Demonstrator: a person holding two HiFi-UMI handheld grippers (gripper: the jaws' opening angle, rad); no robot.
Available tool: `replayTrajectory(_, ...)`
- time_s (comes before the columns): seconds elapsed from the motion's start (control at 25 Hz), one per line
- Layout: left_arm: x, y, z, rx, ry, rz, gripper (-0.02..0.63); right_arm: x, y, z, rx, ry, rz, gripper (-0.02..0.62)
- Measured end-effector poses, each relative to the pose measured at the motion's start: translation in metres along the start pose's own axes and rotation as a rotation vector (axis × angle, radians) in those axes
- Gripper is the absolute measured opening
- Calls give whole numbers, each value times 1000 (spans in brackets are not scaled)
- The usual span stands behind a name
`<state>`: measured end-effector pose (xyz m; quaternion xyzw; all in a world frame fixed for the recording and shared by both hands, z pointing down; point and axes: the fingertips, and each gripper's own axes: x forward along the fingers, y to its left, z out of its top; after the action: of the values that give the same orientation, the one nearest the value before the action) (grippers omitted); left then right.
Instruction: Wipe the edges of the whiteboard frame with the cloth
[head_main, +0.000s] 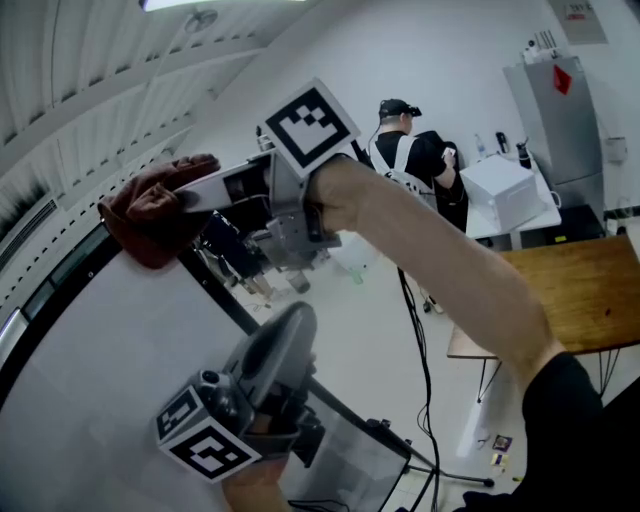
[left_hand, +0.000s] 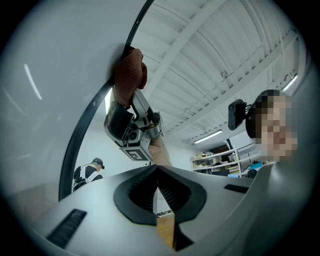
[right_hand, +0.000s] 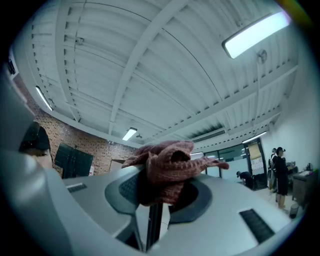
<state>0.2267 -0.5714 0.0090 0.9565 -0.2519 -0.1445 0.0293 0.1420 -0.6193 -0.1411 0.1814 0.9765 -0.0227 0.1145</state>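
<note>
A reddish-brown cloth (head_main: 150, 215) is pressed on the corner of the whiteboard's black frame (head_main: 218, 295). My right gripper (head_main: 188, 200) is shut on it, reaching in from the right across the head view. In the right gripper view the cloth (right_hand: 167, 170) bunches between the jaws, and a strip of the frame (right_hand: 154, 225) shows below it. The whiteboard's white face (head_main: 80, 400) fills the lower left. My left gripper (head_main: 295, 320) hangs lower, in front of the board, shut and holding nothing. Its own view looks up at the cloth (left_hand: 131, 75), the frame (left_hand: 80, 142) and the right gripper (left_hand: 131, 125).
A person in black (head_main: 408, 155) stands at the back, facing away. To the right are a wooden table (head_main: 585, 290), a white box (head_main: 503, 190) and a grey cabinet (head_main: 560, 110). A black cable (head_main: 422, 350) trails over the floor by the board's stand.
</note>
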Motion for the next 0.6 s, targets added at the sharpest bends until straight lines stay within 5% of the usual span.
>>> replayTrajectory(0.6,-10,0,-18,-32,34,21,2,-6,-13,-34,146,-39,48,126)
